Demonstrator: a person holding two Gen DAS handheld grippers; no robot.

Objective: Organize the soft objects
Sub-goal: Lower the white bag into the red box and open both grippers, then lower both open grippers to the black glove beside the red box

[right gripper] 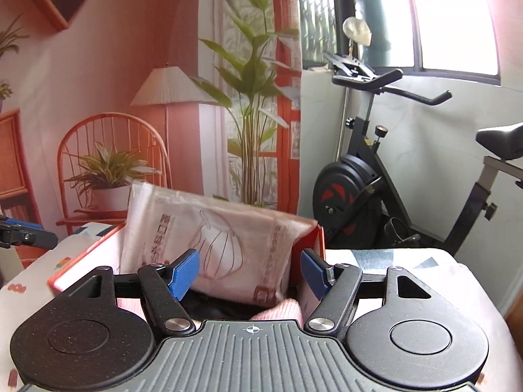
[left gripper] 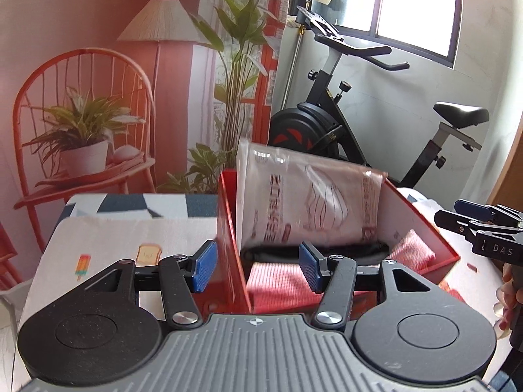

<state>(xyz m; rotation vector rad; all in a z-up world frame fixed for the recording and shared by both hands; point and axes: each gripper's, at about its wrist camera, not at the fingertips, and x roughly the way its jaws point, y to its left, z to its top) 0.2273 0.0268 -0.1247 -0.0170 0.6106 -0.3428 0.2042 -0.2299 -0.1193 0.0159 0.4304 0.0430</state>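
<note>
Mask packet stands in the red box, at twelve o'clock; both tongs wide, empty. Next: fetch another soft item.

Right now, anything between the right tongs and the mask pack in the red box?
Nothing visible. The right tongs stand open and empty, with the mask pack directly beyond them, leaning upright in the red box. A pink cloth and something dark lie below the pack, not in the approach path.
</note>
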